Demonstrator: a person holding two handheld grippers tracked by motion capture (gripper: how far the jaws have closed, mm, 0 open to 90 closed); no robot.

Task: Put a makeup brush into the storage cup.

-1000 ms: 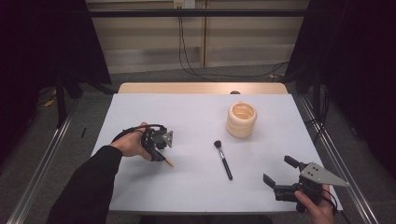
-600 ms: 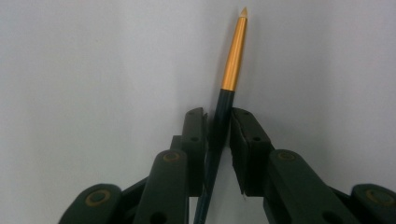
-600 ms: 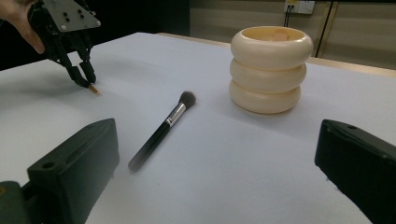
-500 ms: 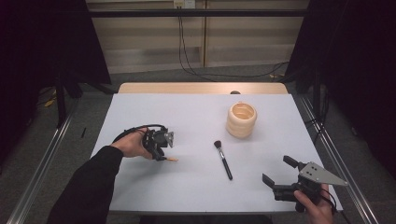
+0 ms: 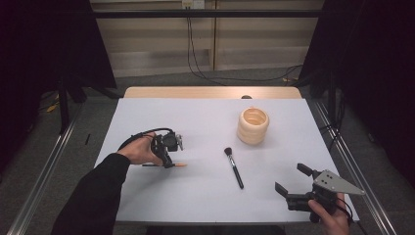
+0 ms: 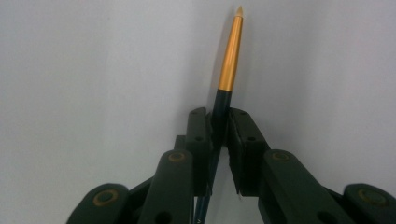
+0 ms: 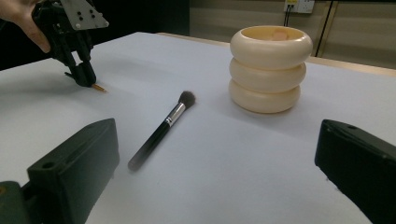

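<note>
The left gripper (image 5: 169,159), at the left of the high view, has dropped a little toward the table (image 5: 205,117) over the last second, and its jaws are now clamped on the thin brush (image 5: 177,165). In the left gripper view the jaws squeeze the dark handle just below the gold ferrule (image 6: 230,56), with the pointed tip aimed at the top of the frame. In the high view the brush lies flat at left of centre, its orange end poking out to the right of the jaws. I judge that the grasp is made and the lift comes next.

The right gripper (image 5: 295,185) sits at the lower right of the high view, barely shifted, jaws wide apart and holding nothing. In its own view the powder brush (image 7: 161,129) lies in the middle, bristles toward the cream pot (image 7: 271,67) at upper right, apart from it. The pot looks the likely place for both brushes. The thin brush is slim and could twist in the jaws when raised.
</note>
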